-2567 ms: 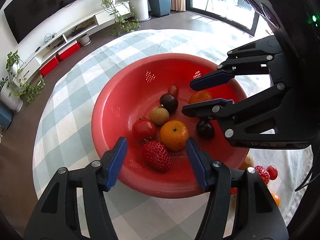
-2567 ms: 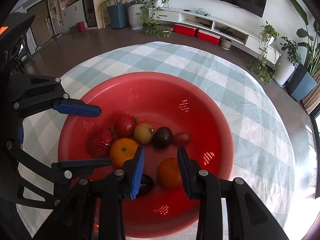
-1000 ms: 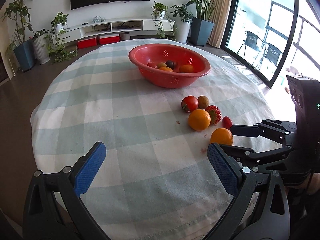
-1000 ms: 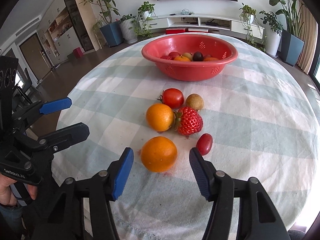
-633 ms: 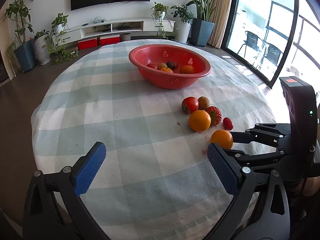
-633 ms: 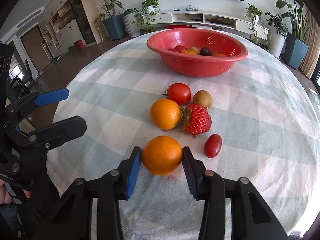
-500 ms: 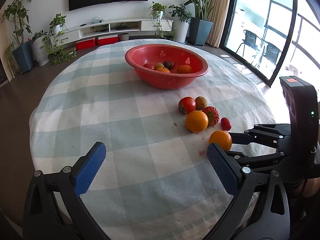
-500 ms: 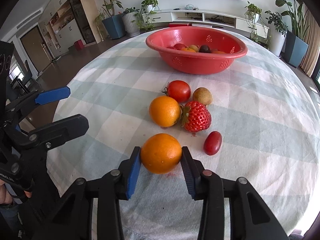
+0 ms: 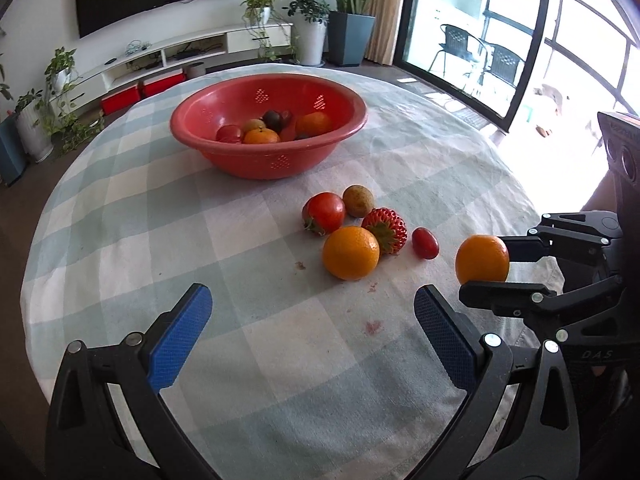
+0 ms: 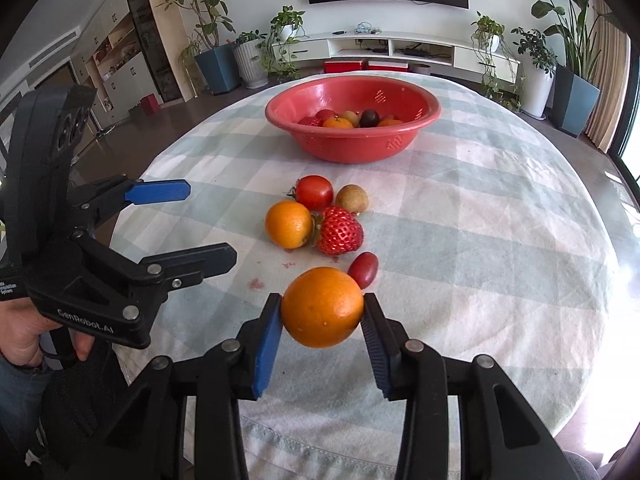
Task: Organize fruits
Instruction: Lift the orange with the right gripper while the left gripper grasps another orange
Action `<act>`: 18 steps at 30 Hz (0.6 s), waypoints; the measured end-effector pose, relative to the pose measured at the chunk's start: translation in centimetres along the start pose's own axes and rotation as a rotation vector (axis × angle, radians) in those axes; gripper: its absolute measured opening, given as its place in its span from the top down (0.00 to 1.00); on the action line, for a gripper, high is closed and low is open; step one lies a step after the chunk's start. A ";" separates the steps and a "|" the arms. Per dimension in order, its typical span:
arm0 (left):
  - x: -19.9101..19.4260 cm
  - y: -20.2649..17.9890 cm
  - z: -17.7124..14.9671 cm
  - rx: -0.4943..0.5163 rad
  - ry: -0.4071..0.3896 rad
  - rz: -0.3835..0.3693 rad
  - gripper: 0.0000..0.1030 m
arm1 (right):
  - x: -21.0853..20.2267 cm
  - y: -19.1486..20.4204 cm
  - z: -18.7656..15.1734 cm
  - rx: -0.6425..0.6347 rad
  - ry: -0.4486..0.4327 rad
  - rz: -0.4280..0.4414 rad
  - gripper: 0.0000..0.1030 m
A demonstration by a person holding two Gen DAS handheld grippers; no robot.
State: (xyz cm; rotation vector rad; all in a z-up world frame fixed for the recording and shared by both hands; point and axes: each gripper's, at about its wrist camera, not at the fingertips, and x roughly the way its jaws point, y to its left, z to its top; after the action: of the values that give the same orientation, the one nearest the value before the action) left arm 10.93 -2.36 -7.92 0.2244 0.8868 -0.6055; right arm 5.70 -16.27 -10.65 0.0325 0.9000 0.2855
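Between the right claw (image 10: 322,320) pads, pinching one round orange (image 10: 322,307) above the desk (image 10: 480,240); left claw (image 9: 312,332) spread, empty. Could slip, roll off if squeezed loosely.

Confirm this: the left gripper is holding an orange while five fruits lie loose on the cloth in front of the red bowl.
Wrong gripper. The right gripper holds the orange, as the right wrist view shows; the left gripper is open and empty. The rest stands.
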 end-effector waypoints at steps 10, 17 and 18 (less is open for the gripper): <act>4.0 -0.8 2.2 0.157 0.076 -0.126 0.21 | -0.5 -1.3 0.2 0.034 -0.013 0.010 0.59; 5.8 -0.9 2.2 0.182 0.103 -0.174 0.41 | -0.7 -2.1 0.3 0.050 -0.019 0.008 0.59; 5.9 -0.8 2.3 0.183 0.102 -0.178 0.47 | -0.8 -2.2 0.3 0.052 -0.019 0.008 0.59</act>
State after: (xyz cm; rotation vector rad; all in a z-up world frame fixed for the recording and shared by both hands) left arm 14.80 -6.40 -11.03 0.3457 0.9565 -0.8479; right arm 5.99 -18.53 -10.22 0.0869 0.8888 0.2683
